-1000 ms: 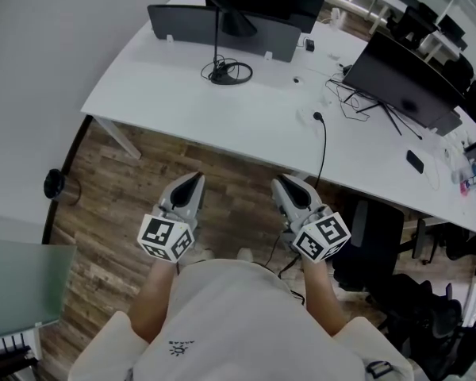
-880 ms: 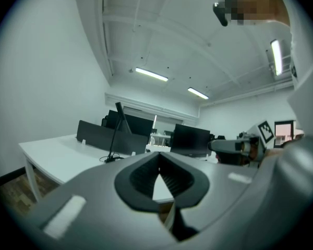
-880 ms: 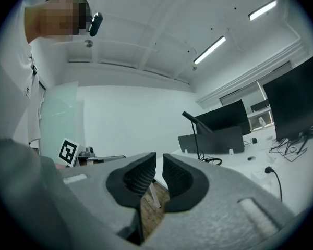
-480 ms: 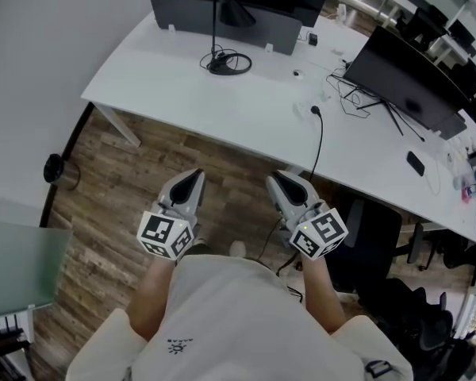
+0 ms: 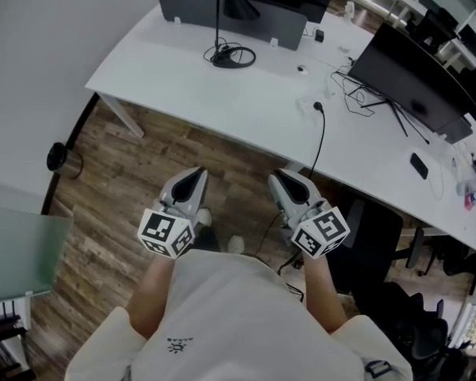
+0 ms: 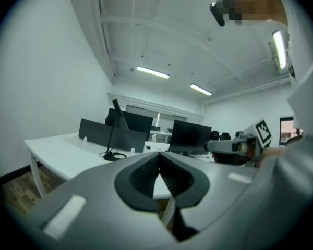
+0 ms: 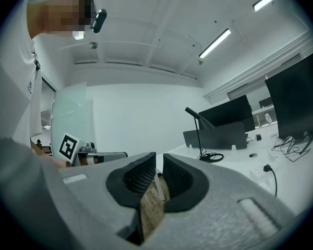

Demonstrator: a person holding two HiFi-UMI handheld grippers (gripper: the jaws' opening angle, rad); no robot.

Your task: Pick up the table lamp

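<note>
The slim black table lamp (image 5: pixel 216 24) stands at the far end of the long white table (image 5: pixel 166 74), its round base ringed by loose cord (image 5: pixel 251 55). Both claws hang off the table's near edge, above the wood floor (image 5: pixel 135 177): the left claw (image 5: pixel 195 178) is pressed fully together and empty, the right claw (image 5: pixel 289 182) shows only a thin slit with nothing in it. The step looks like the approach; whichever claw takes the thin stem should spread first, come in level and clamp low, so the lamp stays upright and the cord trails free.
</note>
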